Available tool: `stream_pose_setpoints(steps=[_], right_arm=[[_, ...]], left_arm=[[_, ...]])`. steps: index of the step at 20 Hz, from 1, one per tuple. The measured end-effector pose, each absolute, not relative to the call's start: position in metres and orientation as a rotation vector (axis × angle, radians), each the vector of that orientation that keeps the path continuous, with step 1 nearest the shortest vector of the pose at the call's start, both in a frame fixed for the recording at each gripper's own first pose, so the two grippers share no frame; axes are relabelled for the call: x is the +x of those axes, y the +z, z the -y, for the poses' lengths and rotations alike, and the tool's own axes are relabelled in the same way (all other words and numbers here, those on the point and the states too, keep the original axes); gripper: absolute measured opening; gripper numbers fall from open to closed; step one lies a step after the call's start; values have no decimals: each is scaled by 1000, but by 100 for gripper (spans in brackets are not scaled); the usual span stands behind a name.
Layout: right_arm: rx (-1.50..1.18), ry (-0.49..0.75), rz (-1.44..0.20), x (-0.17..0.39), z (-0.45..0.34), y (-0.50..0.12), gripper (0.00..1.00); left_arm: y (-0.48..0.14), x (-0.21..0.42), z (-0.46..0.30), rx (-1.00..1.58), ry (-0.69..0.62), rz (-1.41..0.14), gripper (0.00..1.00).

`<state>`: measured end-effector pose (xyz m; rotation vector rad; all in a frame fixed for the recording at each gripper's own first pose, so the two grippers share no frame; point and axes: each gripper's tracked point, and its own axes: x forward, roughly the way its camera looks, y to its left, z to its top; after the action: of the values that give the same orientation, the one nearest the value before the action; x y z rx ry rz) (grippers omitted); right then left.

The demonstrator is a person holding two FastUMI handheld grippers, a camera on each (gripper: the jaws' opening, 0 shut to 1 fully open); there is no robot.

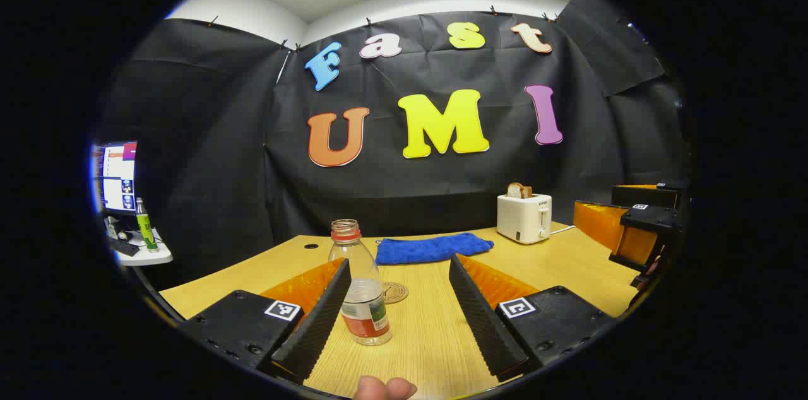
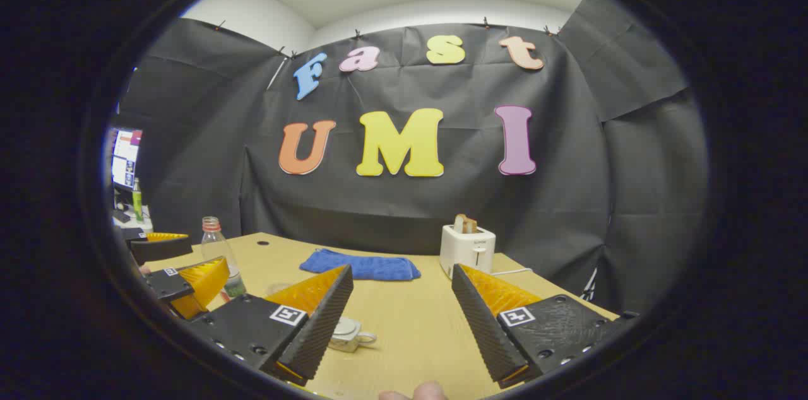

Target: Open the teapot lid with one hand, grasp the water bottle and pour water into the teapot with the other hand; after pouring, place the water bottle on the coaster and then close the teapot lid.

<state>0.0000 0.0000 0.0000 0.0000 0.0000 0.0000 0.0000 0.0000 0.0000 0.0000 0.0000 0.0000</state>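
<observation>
A clear, uncapped water bottle (image 1: pixel 363 289) with a red neck ring stands upright on the wooden table (image 1: pixel 429 337), between the fingers of my open left gripper (image 1: pixel 401 324) and close to its left finger. A round coaster (image 1: pixel 394 292) lies just behind the bottle. In the right gripper view the bottle (image 2: pixel 218 255) stands at the far left by the left gripper (image 2: pixel 180 267). A small pale teapot (image 2: pixel 348 333) with its handle to the right sits low on the table, partly hidden behind the left finger of my open right gripper (image 2: pixel 401 324).
A blue towel (image 1: pixel 432 247) lies at the back of the table and a white toaster (image 1: pixel 524 217) with bread stands to its right. The other gripper (image 1: pixel 637 229) hovers at the right edge. A side desk with a monitor (image 1: pixel 117 176) and a green bottle (image 1: pixel 145 226) stands left.
</observation>
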Motion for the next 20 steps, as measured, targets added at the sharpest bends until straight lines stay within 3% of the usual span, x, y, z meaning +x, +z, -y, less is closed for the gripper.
stream_pose_setpoints(steps=[20], right_arm=[[1,66,-54,8,-26,-31,97]], left_arm=[[2,-1,-14,-6,46,7,100]])
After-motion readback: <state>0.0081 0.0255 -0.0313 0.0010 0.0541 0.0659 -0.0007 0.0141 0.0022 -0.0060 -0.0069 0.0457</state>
